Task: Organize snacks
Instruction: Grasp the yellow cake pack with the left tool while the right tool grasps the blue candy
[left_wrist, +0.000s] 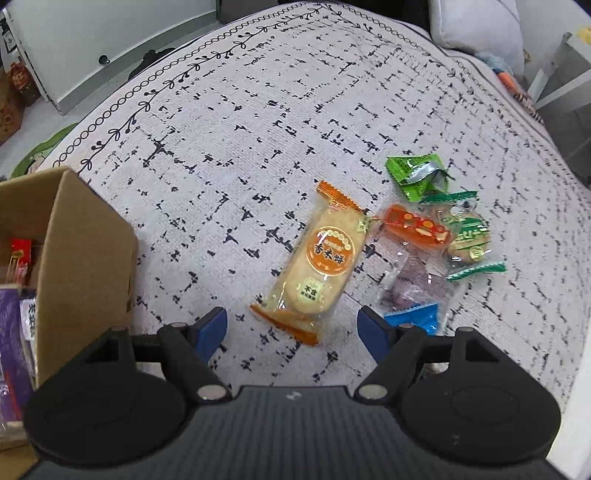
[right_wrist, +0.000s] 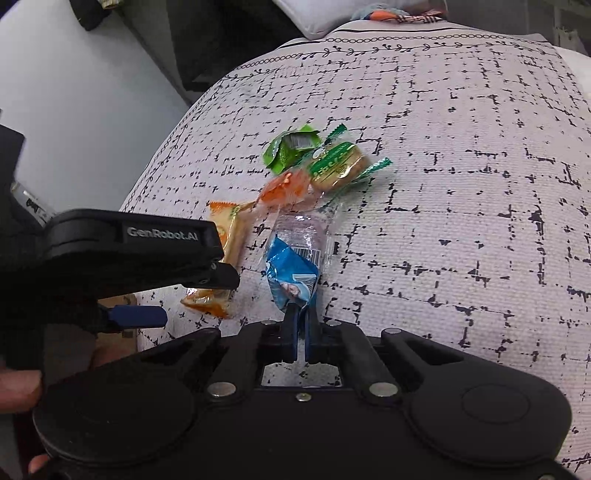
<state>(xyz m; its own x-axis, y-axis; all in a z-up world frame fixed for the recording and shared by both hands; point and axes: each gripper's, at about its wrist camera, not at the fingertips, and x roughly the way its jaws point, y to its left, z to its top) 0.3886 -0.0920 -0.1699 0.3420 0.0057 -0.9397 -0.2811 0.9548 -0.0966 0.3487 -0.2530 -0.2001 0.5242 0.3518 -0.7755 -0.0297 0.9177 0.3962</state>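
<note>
Snacks: 1 orange rice cracker pack (left_wrist: 318, 259), approx. 5 others.

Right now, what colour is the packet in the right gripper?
Blue packet, pinched in the right gripper; clearest in the right wrist view.

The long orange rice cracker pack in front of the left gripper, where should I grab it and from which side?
Take the rice cracker pack at its near end, straight from above. It lies flat and tilted, its crimped near end between the left gripper's open fingers. Its right edge nearly touches the red candy, so stay low on the pack.
</note>
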